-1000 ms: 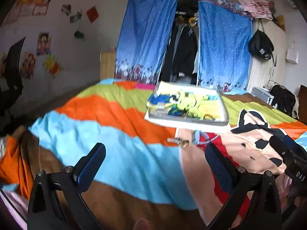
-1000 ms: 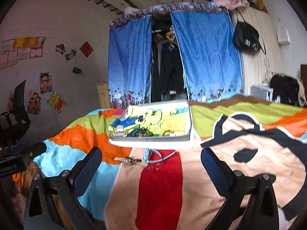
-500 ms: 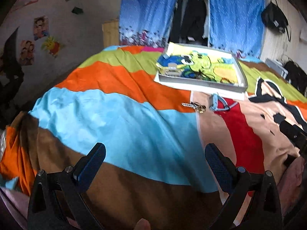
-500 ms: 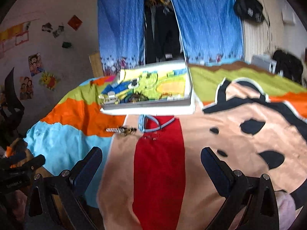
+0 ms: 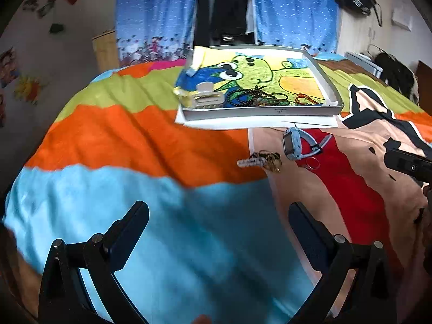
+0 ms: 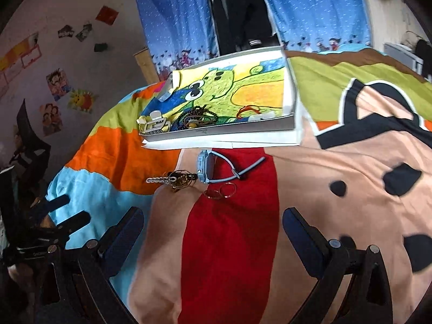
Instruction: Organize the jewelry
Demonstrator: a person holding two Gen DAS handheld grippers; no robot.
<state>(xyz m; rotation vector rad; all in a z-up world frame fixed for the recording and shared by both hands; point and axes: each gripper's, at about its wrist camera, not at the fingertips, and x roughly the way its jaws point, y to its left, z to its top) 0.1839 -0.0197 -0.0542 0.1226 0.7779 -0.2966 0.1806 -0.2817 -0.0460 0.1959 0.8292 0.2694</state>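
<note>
Both the left gripper (image 5: 218, 229) and right gripper (image 6: 210, 232) are held apart, empty. The tray's (image 5: 259, 112) tangled contents are hardly distinguished; the watch (image 6: 205, 166) strap is partly blurred.

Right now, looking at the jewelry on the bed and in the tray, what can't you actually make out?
- Dark tangle in the tray: both views, strands overlap at, so the number of pieces is unclear.
- Gold piece: too small and blurred in both views to name.
- Thin rings: left view half hides them behind the blue watch.
- Tray's right near corner: right view, pale item unidentifiable.
</note>
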